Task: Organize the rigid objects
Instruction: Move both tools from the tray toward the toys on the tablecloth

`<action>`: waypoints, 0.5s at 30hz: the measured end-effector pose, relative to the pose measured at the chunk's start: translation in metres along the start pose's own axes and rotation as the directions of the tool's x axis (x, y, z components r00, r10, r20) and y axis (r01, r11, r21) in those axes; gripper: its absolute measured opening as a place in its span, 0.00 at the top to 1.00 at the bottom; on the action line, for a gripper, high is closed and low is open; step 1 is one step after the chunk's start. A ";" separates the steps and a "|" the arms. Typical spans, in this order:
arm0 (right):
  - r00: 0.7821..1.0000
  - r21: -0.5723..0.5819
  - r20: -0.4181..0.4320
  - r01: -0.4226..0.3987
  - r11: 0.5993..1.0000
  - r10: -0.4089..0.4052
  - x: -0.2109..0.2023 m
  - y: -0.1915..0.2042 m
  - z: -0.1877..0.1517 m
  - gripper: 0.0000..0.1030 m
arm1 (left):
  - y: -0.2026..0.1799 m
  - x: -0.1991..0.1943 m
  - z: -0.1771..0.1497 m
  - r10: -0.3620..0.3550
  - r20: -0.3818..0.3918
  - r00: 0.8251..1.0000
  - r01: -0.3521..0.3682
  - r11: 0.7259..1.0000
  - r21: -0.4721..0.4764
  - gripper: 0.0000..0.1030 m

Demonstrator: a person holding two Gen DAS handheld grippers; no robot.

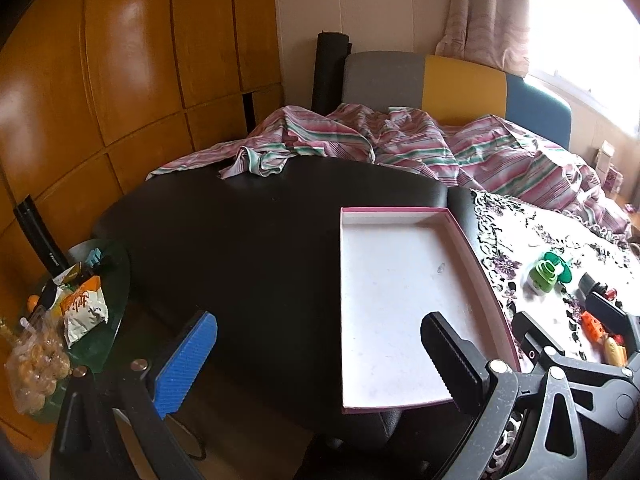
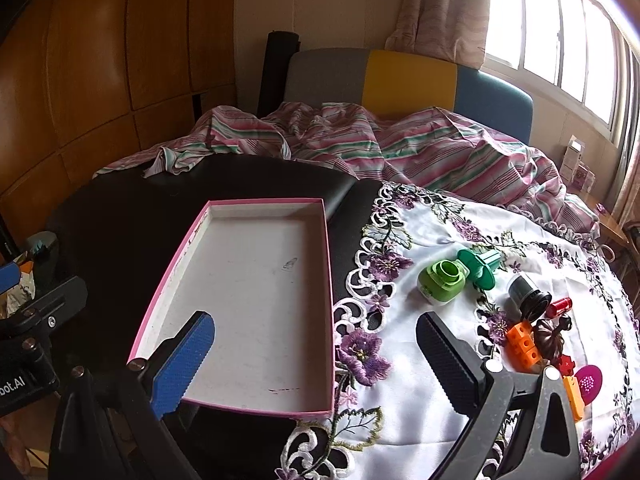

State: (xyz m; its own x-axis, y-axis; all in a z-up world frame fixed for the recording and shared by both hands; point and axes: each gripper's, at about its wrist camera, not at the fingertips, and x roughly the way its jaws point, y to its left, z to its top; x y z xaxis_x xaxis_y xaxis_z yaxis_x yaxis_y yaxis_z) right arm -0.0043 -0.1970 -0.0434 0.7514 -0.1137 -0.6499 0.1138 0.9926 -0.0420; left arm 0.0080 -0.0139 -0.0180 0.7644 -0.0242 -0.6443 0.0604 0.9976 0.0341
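A shallow pink-rimmed white box (image 2: pixel 224 208) lies empty on the black surface; it also shows in the left wrist view (image 1: pixel 400 211). On the embroidered white cloth (image 2: pixel 440 360) to its right lie a light green cap (image 2: pixel 442 280), a dark green funnel-shaped piece (image 2: pixel 482 266), a black-grey cylinder (image 2: pixel 528 296), a small red piece (image 2: pixel 559 307), an orange block (image 2: pixel 524 344), a dark brown piece (image 2: pixel 550 338) and a magenta disc (image 2: pixel 590 380). My right gripper (image 2: pixel 316 364) is open, above the box's near right edge. My left gripper (image 1: pixel 320 360) is open, left of the box.
A striped pink-green bedsheet (image 2: pixel 380 140) lies rumpled behind. A headboard (image 2: pixel 408 80) and a window (image 2: pixel 560 32) stand further back. A small glass table with snack bags (image 1: pixel 80 312) is at the far left, by wooden wardrobe doors (image 1: pixel 120 60).
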 end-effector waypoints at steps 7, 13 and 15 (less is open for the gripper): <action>1.000 0.006 0.002 0.004 1.000 -0.004 -0.002 -0.005 0.001 0.00 | -0.003 0.001 -0.001 -0.011 -0.006 1.000 0.011 1.000 0.003 0.00; 1.000 0.010 0.001 0.010 1.000 -0.010 -0.002 -0.015 0.006 0.00 | -0.008 0.004 -0.001 -0.029 -0.020 0.999 0.030 0.999 0.017 0.00; 1.000 0.014 -0.002 0.013 1.000 -0.013 -0.002 -0.020 0.007 0.00 | -0.011 0.005 -0.001 -0.037 -0.024 0.999 0.037 0.999 0.021 0.00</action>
State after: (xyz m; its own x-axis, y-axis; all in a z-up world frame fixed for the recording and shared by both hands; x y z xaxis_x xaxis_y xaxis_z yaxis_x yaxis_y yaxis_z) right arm -0.0031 -0.2164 -0.0359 0.7486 -0.1266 -0.6508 0.1326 0.9904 -0.0400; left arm 0.0104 -0.0246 -0.0224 0.7459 -0.0593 -0.6634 0.1023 0.9944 0.0261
